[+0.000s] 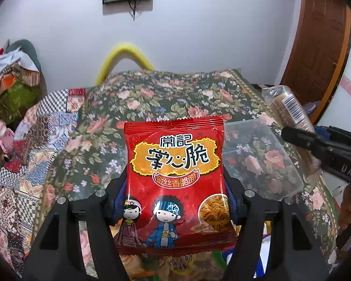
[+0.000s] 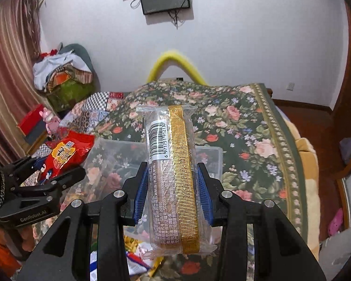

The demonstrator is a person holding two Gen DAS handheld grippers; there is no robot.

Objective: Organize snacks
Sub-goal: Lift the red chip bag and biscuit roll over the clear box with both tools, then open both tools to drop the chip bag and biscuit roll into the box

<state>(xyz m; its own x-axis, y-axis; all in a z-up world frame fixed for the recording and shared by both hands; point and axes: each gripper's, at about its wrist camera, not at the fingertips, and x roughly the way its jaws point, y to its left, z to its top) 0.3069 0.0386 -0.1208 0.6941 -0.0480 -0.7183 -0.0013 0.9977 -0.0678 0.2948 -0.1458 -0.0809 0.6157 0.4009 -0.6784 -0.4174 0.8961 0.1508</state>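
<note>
My left gripper (image 1: 175, 187) is shut on a red noodle-snack packet (image 1: 175, 178) with cartoon children on it, held above the bed. My right gripper (image 2: 173, 187) is shut on a clear-wrapped roll of biscuits (image 2: 170, 175) with a gold stripe and barcode, held upright. A clear plastic box (image 1: 259, 159) lies on the flowered bedspread, to the right of the red packet; in the right wrist view the box (image 2: 110, 161) sits behind the biscuit roll. The left gripper (image 2: 56, 178) with the red packet (image 2: 65, 152) shows at the left of the right wrist view. The right gripper's finger (image 1: 316, 140) and biscuit roll (image 1: 290, 107) show at the right of the left wrist view.
Several loose snack packets (image 2: 138, 255) lie below the grippers near the bed's front edge. The flowered bedspread (image 2: 241, 126) covers the bed; a patchwork quilt (image 1: 39, 135) lies at its left. A pile of clothes (image 2: 63, 75) sits at the far left by the wall. A yellow arch (image 2: 175, 63) stands behind the bed.
</note>
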